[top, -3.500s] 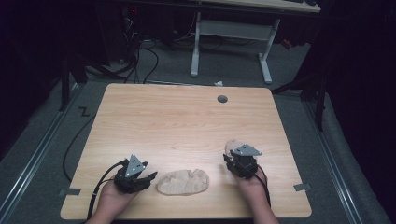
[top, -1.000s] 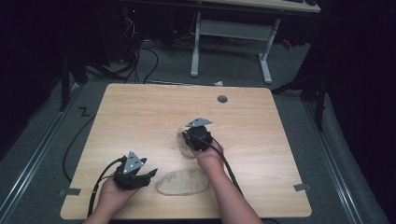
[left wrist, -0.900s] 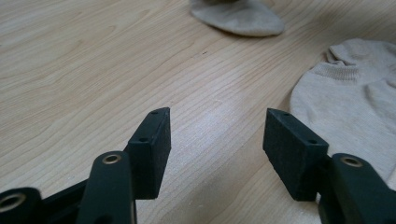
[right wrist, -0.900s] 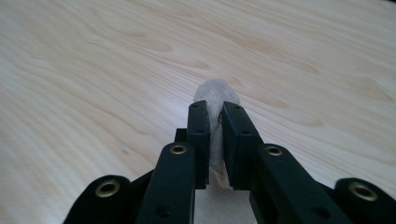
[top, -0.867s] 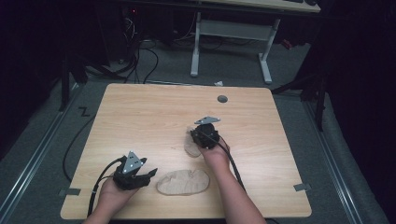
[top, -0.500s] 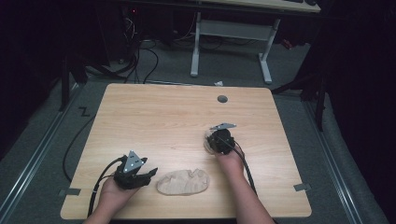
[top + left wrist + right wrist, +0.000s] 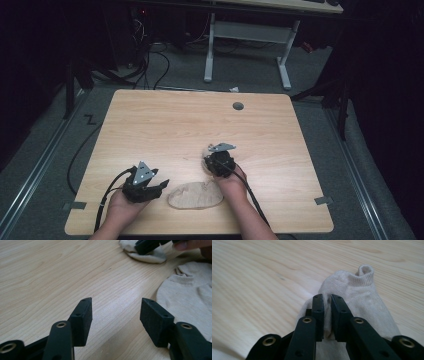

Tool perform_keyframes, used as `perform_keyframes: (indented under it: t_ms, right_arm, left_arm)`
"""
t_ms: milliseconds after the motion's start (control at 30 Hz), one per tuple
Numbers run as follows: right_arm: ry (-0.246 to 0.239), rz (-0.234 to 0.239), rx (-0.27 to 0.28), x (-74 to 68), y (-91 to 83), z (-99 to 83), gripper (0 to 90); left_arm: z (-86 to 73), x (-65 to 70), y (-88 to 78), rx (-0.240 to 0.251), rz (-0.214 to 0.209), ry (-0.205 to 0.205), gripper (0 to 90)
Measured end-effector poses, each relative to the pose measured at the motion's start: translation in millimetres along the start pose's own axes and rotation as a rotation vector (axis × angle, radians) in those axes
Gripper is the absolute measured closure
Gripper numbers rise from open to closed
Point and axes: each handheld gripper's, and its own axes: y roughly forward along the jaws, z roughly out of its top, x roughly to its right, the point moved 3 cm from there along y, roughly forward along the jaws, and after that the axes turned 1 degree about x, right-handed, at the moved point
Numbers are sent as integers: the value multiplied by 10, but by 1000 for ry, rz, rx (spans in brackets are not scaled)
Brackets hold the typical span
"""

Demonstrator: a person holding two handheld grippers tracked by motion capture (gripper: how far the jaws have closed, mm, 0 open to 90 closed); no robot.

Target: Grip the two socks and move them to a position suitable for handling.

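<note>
Since the earlier frames the right gripper (image 7: pixel 212 161) has been carried from the table's right-hand part towards the middle and then brought back towards the near edge, with a beige sock (image 7: pixel 359 300) pinched in it; the left gripper (image 7: pixel 159 186) has stayed where it was.

The held sock is clamped between the right gripper's pads (a fold of fabric is seen squeezed in the narrow gap in the right gripper view), and the rest of it is draped on the wooden table (image 7: pixel 165 120), cuff pointing away from the jaws.

A second beige sock (image 7: pixel 195 196) is laid flat near the front edge, between the two hands, just beside the right hand (image 7: pixel 231 181).

The left gripper is held low over the wood with its jaws standing wide apart and nothing between them; bare table is seen in the gap. The flat sock lies just to the right of its right-hand pad (image 7: pixel 153 317).

No container is present on the table.
</note>
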Motion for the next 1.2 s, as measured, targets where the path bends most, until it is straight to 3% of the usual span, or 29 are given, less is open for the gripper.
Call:
perform_keyframes:
  t_ms: [233, 400, 500, 667, 933, 1200]
  right_arm:
    - [-71, 68, -5, -423, 94, 135, 813]
    - [-74, 103, 24, -518, 74, 242, 812]
    - [-38, 115, 47, -496, 22, 320, 812]
    - [-37, 88, 64, -355, -21, 427, 812]
    - [18, 22, 76, 66, -65, 515, 811]
    - [156, -47, 53, 668, -86, 350, 796]
  left_arm:
    - [-2, -2, -8, -2, -1, 10, 481]
    - [-11, -7, 10, -10, -1, 14, 490]
    - [-7, -9, 14, -7, -2, 12, 489]
    - [-1, -15, 19, -2, -3, 8, 488]
    - [0, -26, 10, 0, -1, -2, 491]
    - [3, -39, 5, 3, -4, -7, 496]
